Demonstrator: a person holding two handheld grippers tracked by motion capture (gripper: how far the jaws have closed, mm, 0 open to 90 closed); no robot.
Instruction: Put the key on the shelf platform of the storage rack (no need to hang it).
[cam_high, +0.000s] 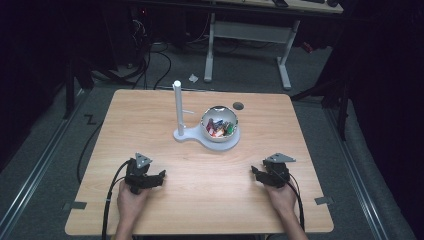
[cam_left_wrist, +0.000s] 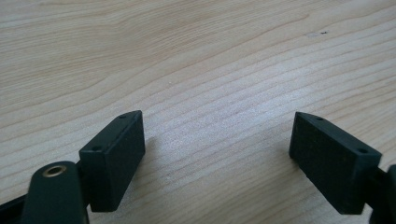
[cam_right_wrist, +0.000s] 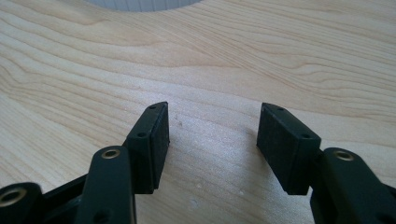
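Note:
A shiny metal bowl (cam_high: 219, 123) holding several small coloured items sits on a white base (cam_high: 192, 135) with a white upright post (cam_high: 177, 107), at the table's middle back. My left gripper (cam_high: 159, 176) rests low at the front left, held by a hand; in the left gripper view my left gripper (cam_left_wrist: 217, 140) stands open over bare wood. My right gripper (cam_high: 256, 173) is at the front right, well short of the bowl. In the right gripper view my right gripper (cam_right_wrist: 212, 126) is open with nothing between its jaws, and the white base's edge (cam_right_wrist: 140, 3) shows at the top.
The wooden table (cam_high: 150, 115) has a dark round hole (cam_high: 238, 105) behind the bowl. Grey tape tabs (cam_high: 324, 200) mark the front corners. Black cables (cam_high: 107, 200) trail from the grippers over the front edge. A white desk frame (cam_high: 250, 35) stands on the floor beyond.

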